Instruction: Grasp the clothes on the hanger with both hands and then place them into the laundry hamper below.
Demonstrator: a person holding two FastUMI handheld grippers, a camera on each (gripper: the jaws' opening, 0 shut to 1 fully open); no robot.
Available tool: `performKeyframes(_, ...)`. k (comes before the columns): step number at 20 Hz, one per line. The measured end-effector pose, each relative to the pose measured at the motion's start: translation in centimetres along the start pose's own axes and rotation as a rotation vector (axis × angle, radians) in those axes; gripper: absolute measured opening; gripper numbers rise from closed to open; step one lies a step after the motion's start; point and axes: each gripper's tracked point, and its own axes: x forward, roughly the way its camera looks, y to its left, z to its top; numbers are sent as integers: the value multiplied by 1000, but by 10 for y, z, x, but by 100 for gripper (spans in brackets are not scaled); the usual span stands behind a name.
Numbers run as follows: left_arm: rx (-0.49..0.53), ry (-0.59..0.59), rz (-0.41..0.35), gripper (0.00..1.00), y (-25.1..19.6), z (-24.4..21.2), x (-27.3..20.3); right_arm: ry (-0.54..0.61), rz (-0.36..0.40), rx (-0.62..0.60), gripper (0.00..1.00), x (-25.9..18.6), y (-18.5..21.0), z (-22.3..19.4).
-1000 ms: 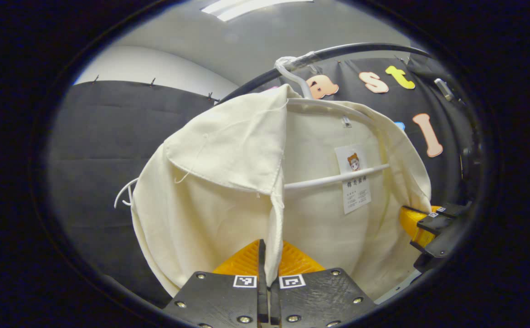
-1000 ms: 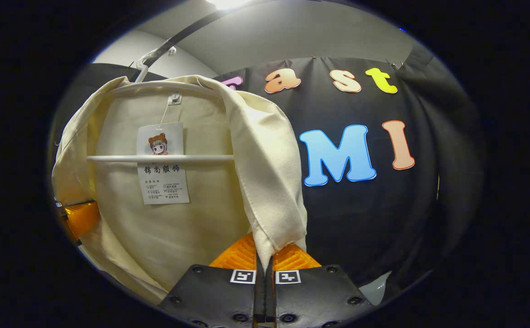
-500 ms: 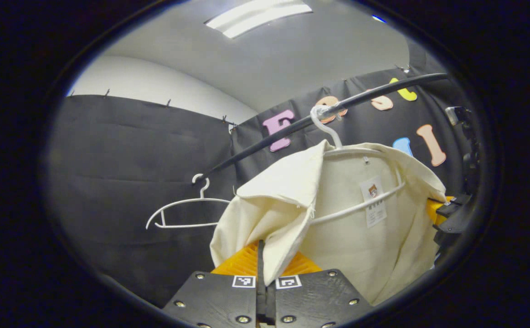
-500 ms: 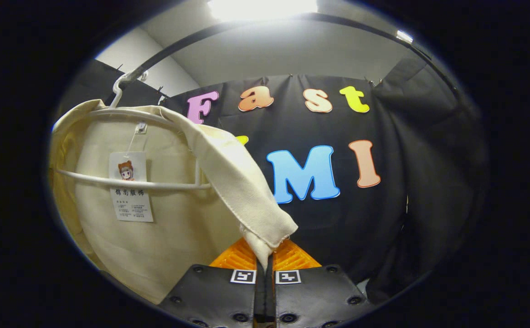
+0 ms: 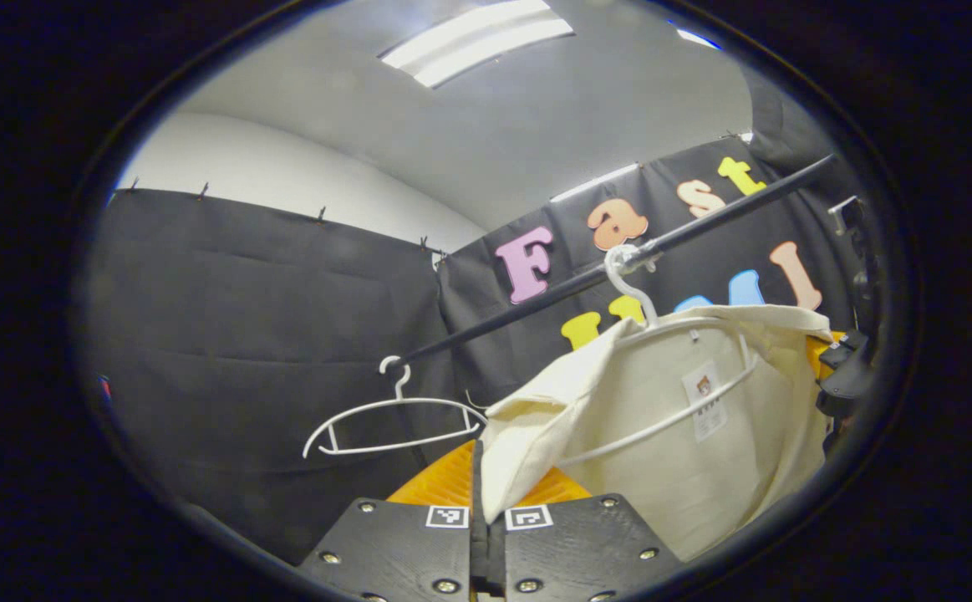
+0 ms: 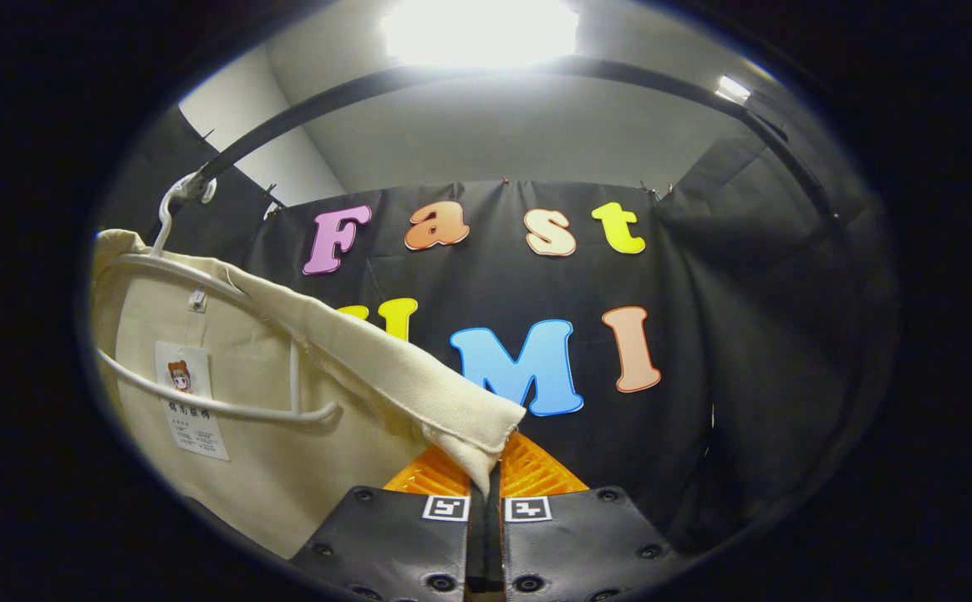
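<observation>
The cream garment (image 5: 703, 468) has drawn back from both cameras within the last second, yet it hangs on its white hanger (image 5: 661, 418). Left gripper (image 5: 486, 493) and right gripper (image 6: 486, 477) each pinch a front edge, so pulling must go on.

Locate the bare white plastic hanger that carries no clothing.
In the left gripper view the bare white plastic hanger hangs from the black rail, left of the cream garment on its own hanger, against the black cloth wall.
</observation>
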Motion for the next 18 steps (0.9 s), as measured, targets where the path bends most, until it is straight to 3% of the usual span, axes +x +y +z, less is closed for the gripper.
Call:
performKeyframes(6, 8, -52, 36, 1, 25, 21, 29, -66, 9, 30, 1, 16, -2, 18)
performKeyframes(10, 8, -87, 32, 2, 38, 29, 54, -92, 61, 66, 1, 29, 10, 21)
performKeyframes(18, 11, -61, -42, 2, 47, 17, 83, 15, 174, 225, 0, 80, 38, -4)
